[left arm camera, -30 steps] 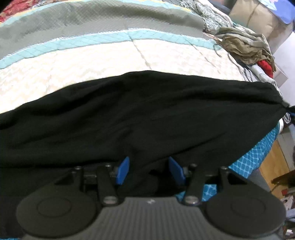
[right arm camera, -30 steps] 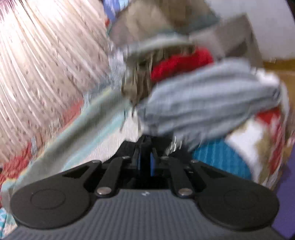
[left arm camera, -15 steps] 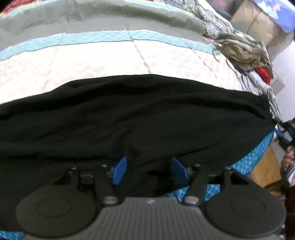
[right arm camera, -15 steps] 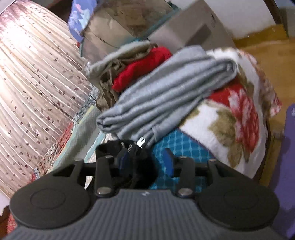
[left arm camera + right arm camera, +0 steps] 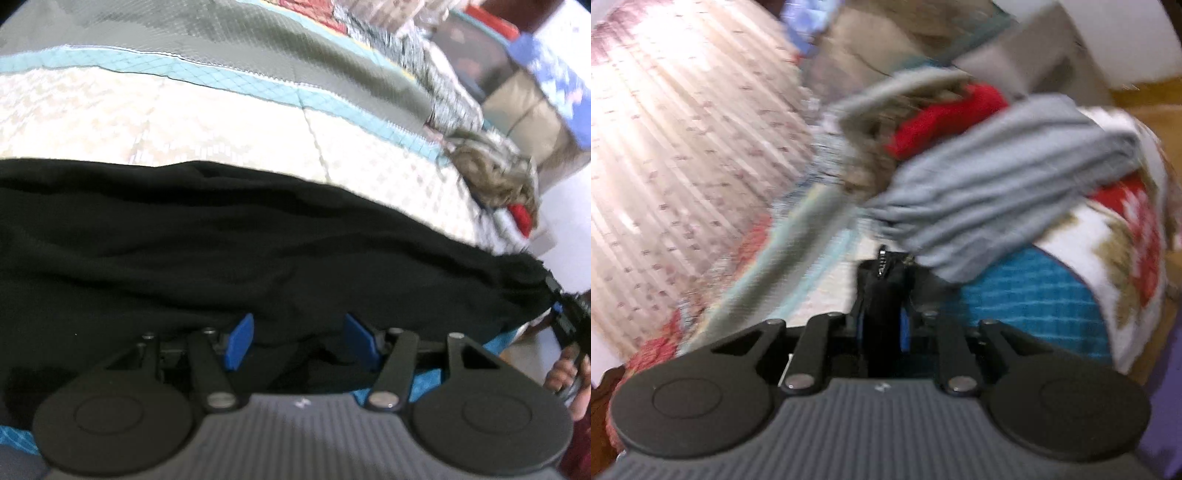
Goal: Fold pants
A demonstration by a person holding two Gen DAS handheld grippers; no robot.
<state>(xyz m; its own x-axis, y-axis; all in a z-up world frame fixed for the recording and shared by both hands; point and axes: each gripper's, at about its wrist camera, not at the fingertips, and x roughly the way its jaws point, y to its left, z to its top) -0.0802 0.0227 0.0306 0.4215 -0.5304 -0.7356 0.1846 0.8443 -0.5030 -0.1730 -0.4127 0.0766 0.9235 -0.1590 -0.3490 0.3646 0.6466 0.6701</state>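
Black pants (image 5: 221,251) lie spread across the quilted bedspread (image 5: 166,122). My left gripper (image 5: 298,326) is at their near edge, its blue pads (image 5: 240,341) standing apart with loose black cloth draped between them, not pinched. At the far right of the left wrist view, my right gripper (image 5: 561,314) holds the pants' bunched end, with a hand (image 5: 565,373) behind it. In the right wrist view, my right gripper's (image 5: 882,317) jaws are closing on a narrow bunch of the black pants (image 5: 881,295). A zipper (image 5: 881,264) sticks up at the bunch's tip.
A heap of olive and red clothes (image 5: 495,181) sits at the bed's far right corner. A folded grey garment (image 5: 997,177) lies on a floral blanket (image 5: 1119,236) right ahead of the right gripper. A pleated curtain (image 5: 683,147) hangs on the left, and a box (image 5: 524,107) stands behind the bed.
The right gripper's jaws opened half a second ago and have narrowed again around the black cloth. The left gripper's pads stand wider apart than a second ago, and its view has swung left.
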